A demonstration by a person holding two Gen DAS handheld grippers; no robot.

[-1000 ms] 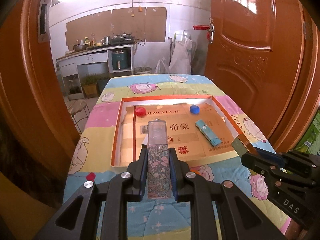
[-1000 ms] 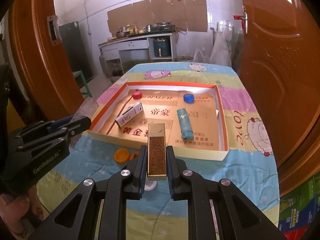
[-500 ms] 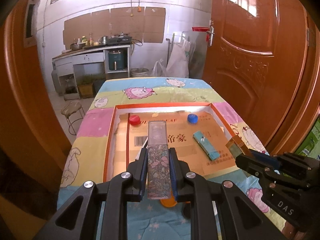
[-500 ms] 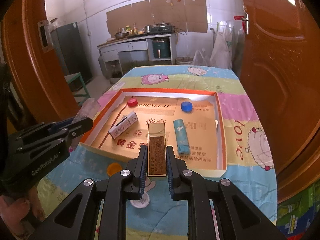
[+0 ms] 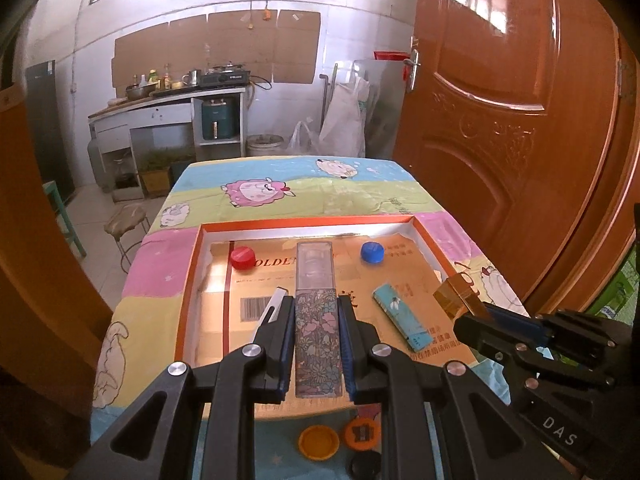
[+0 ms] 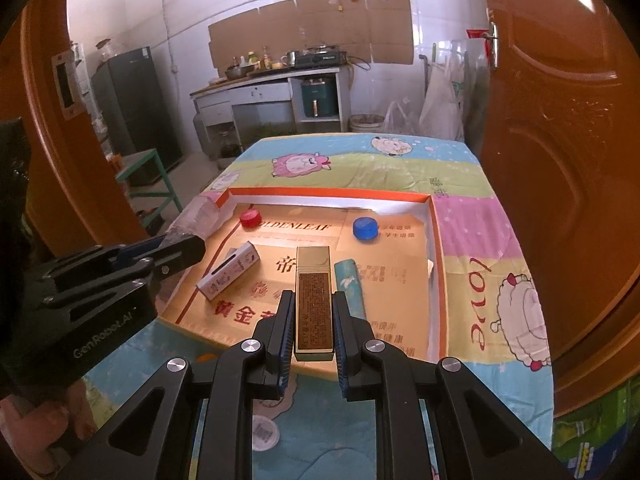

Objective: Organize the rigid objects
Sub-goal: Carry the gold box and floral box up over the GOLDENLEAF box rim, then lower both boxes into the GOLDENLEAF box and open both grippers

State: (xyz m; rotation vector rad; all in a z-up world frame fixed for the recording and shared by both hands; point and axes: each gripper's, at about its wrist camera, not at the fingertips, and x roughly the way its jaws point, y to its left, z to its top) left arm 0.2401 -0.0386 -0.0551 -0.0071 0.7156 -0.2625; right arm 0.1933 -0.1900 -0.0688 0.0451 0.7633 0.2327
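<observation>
The floral box (image 5: 318, 336) sits clamped between the left gripper's (image 5: 316, 344) jaws; the gold box (image 6: 313, 304) between the right gripper's (image 6: 313, 328), above the tray (image 6: 436, 248).

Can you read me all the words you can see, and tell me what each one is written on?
"GOLDENLEAF", partly covered: printed cardboard lining the orange tray.
"帝" and "黄金": same cardboard, large characters.
"love": tablecloth.
"GenRobot.AI": left gripper.
"DAS": right gripper.
Too small or blurred: the gold box, the white box, the barcode, the small print.
</observation>
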